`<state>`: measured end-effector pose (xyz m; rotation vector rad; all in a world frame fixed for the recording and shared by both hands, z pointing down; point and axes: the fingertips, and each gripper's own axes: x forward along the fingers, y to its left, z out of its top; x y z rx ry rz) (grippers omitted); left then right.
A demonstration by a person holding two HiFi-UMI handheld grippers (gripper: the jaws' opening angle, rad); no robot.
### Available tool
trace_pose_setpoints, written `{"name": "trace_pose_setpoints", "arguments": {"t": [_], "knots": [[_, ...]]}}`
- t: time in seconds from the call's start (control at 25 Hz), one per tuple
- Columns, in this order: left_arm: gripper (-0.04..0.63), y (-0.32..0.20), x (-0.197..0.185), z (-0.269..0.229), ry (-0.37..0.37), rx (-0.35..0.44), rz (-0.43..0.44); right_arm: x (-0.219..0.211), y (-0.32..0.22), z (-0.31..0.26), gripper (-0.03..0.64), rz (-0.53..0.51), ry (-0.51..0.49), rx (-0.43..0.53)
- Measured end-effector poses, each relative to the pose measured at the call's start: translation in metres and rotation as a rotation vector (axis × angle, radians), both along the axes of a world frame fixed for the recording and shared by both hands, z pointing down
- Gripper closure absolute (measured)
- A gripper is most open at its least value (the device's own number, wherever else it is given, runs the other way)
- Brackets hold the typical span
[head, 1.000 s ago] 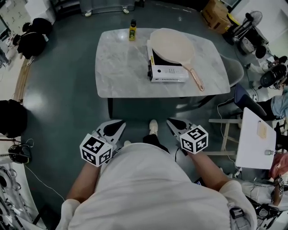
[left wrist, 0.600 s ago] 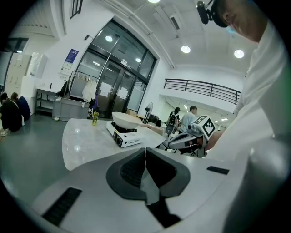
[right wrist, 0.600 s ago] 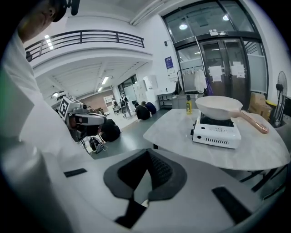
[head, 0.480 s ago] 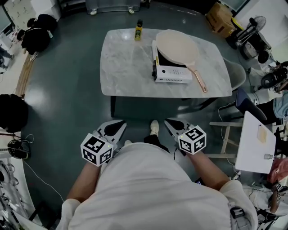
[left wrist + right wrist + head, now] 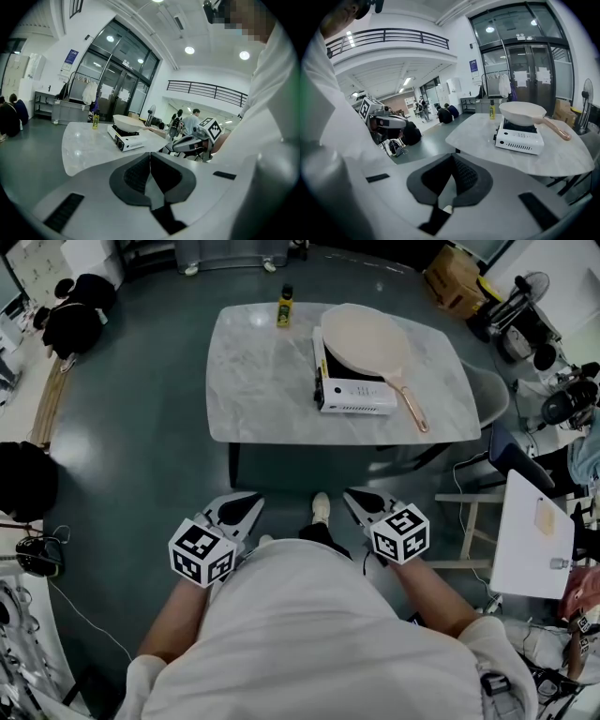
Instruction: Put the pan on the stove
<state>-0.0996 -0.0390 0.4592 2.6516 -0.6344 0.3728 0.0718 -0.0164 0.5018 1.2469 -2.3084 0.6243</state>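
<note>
A cream pan (image 5: 364,337) with a copper handle rests on the white portable stove (image 5: 352,396), which stands on the marble table (image 5: 262,381). Both grippers are held low by the person's waist, well short of the table. My left gripper (image 5: 246,505) is shut with nothing in it, its pads (image 5: 140,173) closed together. My right gripper (image 5: 359,502) is also shut and empty. The left gripper view shows the pan (image 5: 127,123) on the stove (image 5: 124,139) far ahead. The right gripper view has the pan (image 5: 522,113) and stove (image 5: 519,137) at the right.
A yellow bottle (image 5: 282,307) stands at the table's far edge. A white side table (image 5: 530,531), chairs and bags crowd the right side. Bags lie on the grey floor at the left (image 5: 23,484). Other people are in the background of both gripper views.
The head view has shifted slightly, so the table sits a little differently in frame. Both grippers stay shut at the waist, and the pan has not moved.
</note>
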Motion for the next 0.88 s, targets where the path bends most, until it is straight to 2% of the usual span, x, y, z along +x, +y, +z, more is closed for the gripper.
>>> {"name": "trace_pose_setpoints", "arguments": {"t": [0.88], "knots": [[0.577, 0.004, -0.0048, 0.0046, -0.002, -0.008, -0.017, -0.0042, 0.0075, 0.0086, 0.609, -0.016, 0.002, -0.01]]}}
